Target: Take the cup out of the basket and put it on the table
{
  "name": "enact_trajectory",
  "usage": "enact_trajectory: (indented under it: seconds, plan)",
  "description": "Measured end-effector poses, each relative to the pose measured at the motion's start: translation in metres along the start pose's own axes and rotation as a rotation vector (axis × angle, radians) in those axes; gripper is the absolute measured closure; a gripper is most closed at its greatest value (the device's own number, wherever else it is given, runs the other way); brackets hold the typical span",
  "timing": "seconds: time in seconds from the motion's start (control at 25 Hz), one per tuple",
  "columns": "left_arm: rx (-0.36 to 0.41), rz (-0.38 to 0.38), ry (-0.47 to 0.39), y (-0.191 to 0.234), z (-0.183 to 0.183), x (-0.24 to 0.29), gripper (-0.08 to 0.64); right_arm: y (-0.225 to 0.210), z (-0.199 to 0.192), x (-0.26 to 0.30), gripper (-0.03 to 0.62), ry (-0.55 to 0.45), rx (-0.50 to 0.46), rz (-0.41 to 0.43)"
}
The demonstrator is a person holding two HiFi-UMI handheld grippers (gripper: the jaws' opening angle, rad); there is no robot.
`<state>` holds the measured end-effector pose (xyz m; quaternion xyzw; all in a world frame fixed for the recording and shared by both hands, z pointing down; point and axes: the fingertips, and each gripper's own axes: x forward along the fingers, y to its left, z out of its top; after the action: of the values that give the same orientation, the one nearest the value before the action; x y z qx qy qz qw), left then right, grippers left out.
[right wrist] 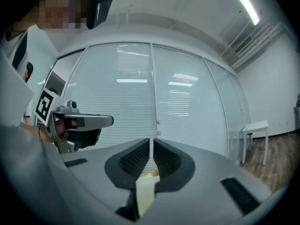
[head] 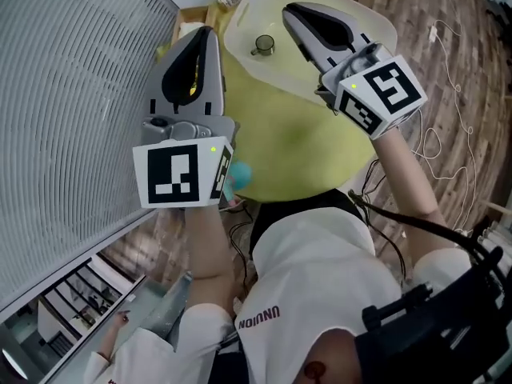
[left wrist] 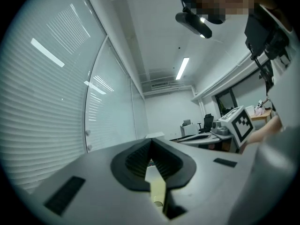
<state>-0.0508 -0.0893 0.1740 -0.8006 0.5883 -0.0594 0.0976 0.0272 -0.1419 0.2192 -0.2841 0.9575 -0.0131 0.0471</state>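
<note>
- Status: task judged not yet started; no step was visibly done.
- Cup (head: 263, 45) stood upright inside a pale, shallow, round-cornered container, taken to be the basket (head: 240, 16), at the far side of the green tabletop (head: 280, 146). Whether this container is in fact the basket could not be confirmed from the head view.
- Left claw (head: 206, 32) was together with nothing between the jaws. The left gripper view showed its tips (left wrist: 151, 142) meeting and aimed up into the room, not at the tabletop.
- Right claw (head: 290, 11) was also together and empty. Only a thin slit showed between its ribbed pads (right wrist: 136, 159) in the right gripper view, which looked towards the window blinds.
- In the head view, the right claw hung over the basket just beside the cup, apart from it. The left claw was over the near-left tabletop edge, further off.
- Left to do: part one claw, come down on the cup, clamp it, lift it clear of the basket rim, and set it on bare tabletop.
- The right claw looked better placed for the reach.
</note>
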Motion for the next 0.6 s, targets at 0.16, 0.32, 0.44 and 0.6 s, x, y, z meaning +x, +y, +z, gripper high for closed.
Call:
enact_trajectory:
  seconds: [0.16, 0.32, 0.44, 0.6]
  plan:
    - [-0.021, -0.057, 0.024, 0.01, -0.013, 0.03, 0.548, -0.026, -0.015, 0.029, 0.569, 0.068, -0.029, 0.013]
    - [-0.038, -0.111, 0.051, 0.019, -0.031, 0.052, 0.548, -0.043, -0.04, 0.054, 0.568, 0.157, -0.04, 0.015]
    - [-0.08, -0.145, 0.052, 0.022, -0.04, 0.059, 0.548, -0.048, -0.059, 0.066, 0.557, 0.229, -0.067, 0.023]
    - [-0.15, -0.169, 0.05, 0.026, -0.054, 0.066, 0.548, -0.052, -0.095, 0.079, 0.502, 0.349, -0.088, 0.037]
